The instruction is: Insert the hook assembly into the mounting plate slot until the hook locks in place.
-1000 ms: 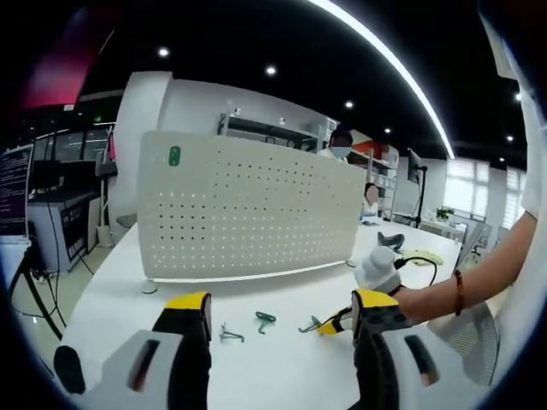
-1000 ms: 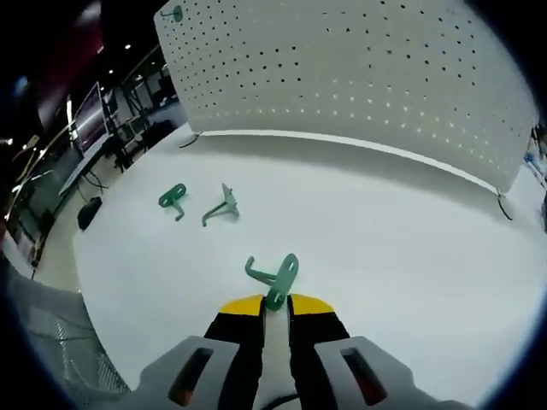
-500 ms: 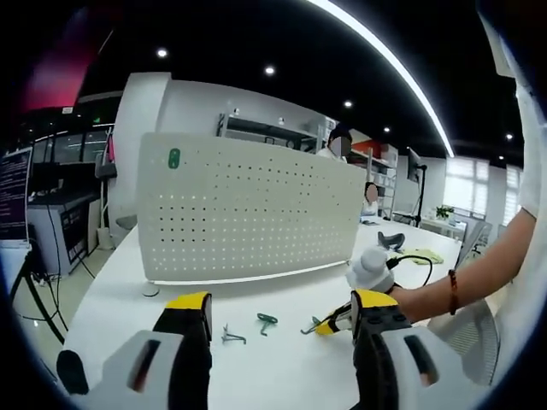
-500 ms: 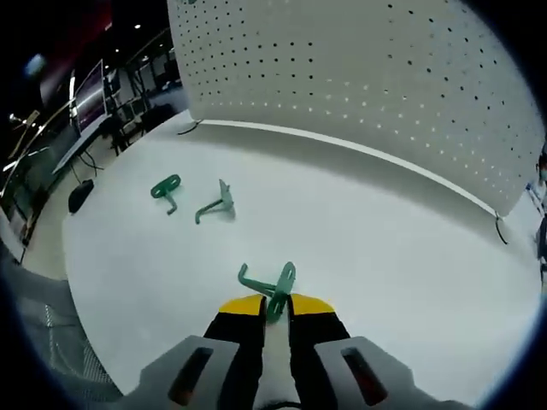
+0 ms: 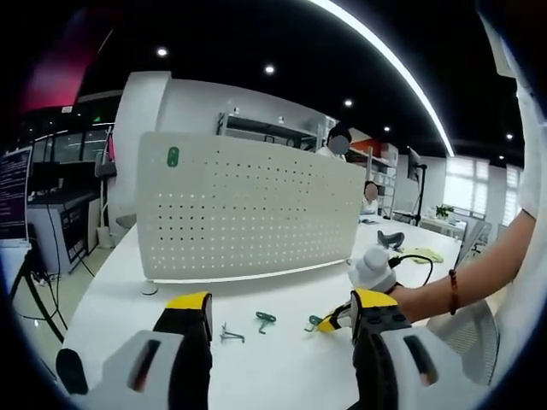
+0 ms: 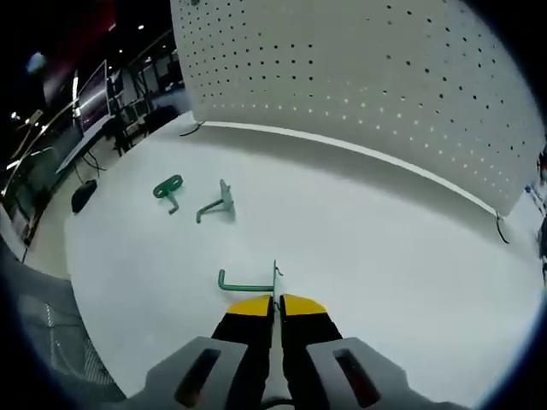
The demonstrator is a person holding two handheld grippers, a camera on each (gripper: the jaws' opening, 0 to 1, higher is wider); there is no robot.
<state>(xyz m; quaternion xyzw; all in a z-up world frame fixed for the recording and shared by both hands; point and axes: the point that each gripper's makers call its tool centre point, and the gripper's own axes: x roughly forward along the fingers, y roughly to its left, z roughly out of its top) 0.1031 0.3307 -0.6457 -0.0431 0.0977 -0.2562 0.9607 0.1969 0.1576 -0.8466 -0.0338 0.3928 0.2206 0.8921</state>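
The left gripper [image 5: 278,318] hovers low over the table [image 5: 282,376], jaws spread wide, nothing between them. Two loose hooks [image 6: 168,190] [image 6: 218,203] lie at 10 o'clock in the right gripper view. The right gripper [image 6: 276,305] is pinched on a green hook [image 6: 248,284], its stem pointing to 9 o'clock. The pegboard [image 6: 367,85] stands upright at 12 o'clock.
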